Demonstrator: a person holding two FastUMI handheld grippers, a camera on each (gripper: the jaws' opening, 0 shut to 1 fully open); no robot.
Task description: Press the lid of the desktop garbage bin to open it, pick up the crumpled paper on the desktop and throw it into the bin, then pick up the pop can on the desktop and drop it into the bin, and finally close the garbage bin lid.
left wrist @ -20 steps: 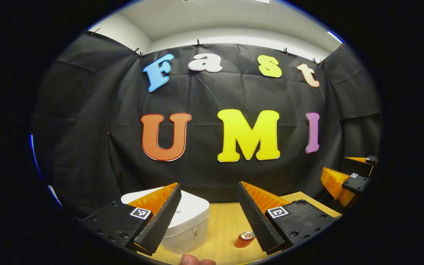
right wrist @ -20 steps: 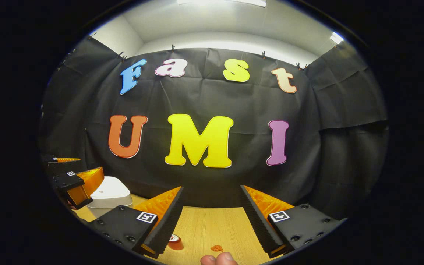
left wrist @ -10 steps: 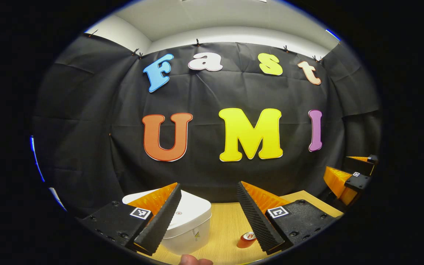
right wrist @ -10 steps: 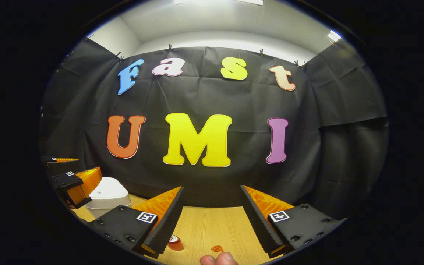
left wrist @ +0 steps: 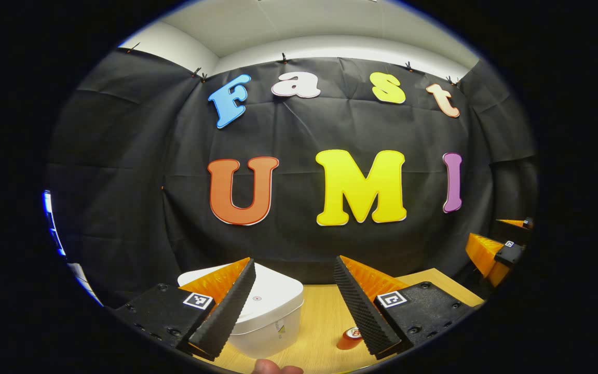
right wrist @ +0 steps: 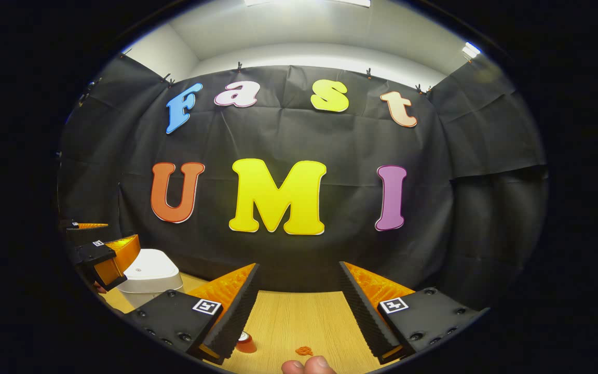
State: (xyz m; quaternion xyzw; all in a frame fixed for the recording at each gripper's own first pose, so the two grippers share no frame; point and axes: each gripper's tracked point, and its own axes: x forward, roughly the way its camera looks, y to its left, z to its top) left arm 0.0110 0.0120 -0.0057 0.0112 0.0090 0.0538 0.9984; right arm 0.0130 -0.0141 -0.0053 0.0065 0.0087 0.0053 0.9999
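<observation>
Open left gripper [left wrist: 295, 270] above bin [left wrist: 273, 306]

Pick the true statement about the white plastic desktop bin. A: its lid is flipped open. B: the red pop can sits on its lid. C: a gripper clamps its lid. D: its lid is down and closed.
D: the white plastic desktop bin has its lid lying flat and shut, nothing on top.
</observation>
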